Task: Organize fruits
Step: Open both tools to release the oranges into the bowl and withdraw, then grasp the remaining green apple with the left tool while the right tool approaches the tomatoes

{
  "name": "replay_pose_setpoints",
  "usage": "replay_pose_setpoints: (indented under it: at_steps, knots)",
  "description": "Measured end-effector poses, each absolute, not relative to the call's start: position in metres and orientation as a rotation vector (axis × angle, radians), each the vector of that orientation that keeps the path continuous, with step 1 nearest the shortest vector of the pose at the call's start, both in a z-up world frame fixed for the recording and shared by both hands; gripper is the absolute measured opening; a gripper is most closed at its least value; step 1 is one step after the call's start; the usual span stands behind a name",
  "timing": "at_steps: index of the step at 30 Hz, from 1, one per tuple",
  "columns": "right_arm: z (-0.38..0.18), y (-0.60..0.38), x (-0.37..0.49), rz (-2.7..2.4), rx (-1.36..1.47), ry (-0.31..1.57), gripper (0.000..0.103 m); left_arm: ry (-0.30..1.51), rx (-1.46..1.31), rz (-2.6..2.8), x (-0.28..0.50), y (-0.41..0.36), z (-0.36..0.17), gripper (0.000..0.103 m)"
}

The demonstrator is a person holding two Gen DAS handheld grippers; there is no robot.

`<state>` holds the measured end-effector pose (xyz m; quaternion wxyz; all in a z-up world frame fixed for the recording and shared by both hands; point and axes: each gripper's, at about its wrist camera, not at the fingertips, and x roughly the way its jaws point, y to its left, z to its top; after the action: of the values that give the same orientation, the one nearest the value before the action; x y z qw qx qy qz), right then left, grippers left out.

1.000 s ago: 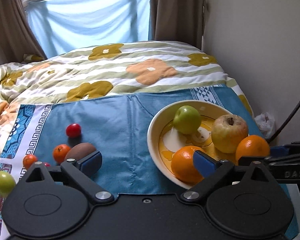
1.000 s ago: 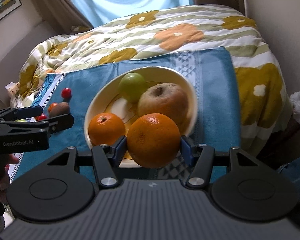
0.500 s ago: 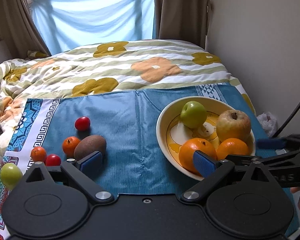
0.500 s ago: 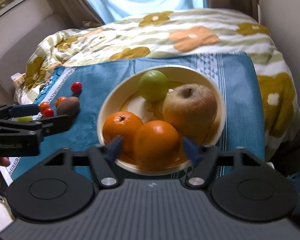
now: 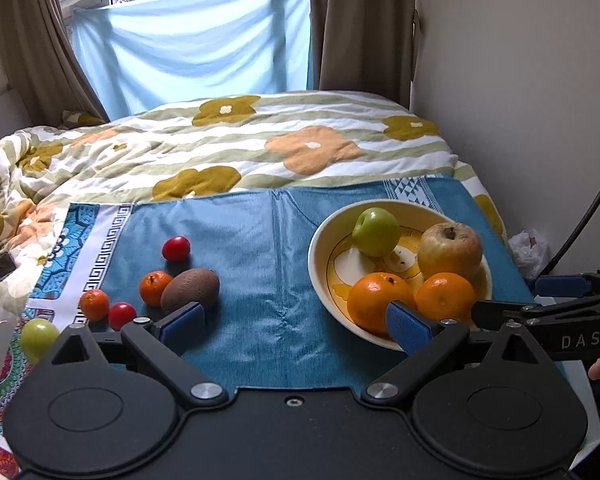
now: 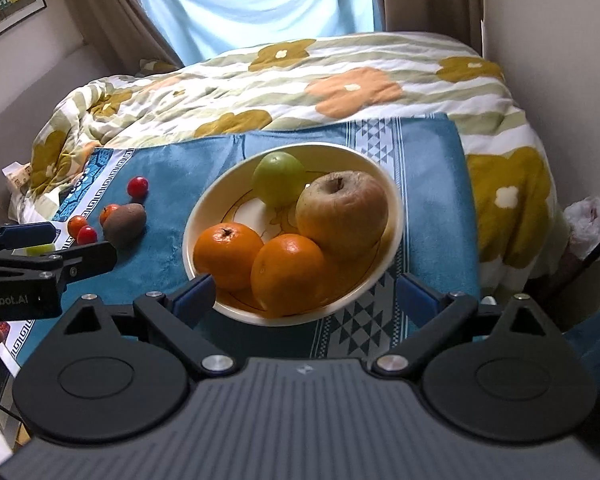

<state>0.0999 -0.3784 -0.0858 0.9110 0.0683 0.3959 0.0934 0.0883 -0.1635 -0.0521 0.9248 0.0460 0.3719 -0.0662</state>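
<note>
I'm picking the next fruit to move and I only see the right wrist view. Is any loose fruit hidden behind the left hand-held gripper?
Observer: Yes. A green fruit lies on the cloth's patterned border, left of the small orange and not touching it.
Operator: Is the left hand-held gripper free to take it?
Observer: Its own camera shows the left hand-held gripper open with nothing between the fingers, only blue cloth beyond them.
</note>
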Motion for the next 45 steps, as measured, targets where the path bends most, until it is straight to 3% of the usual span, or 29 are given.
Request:
replay_pose_setpoints:
  at_steps: [22,34,45]
  knots:
    - [-0.017,-0.326,0.055,0.311,0.008,0.696,0.103,0.654,0.124,0.109,0.009,-0.12,0.002,0.103]
    - [-0.016,-0.255,0.077,0.347,0.085,0.732,0.103,0.655,0.116,0.161,0.019,-0.024,-0.002,0.103]
    - [-0.044,-0.161,0.108,0.276,0.15,0.8,0.103,0.726,0.212,0.039,0.062,0.048,-0.042,0.103]
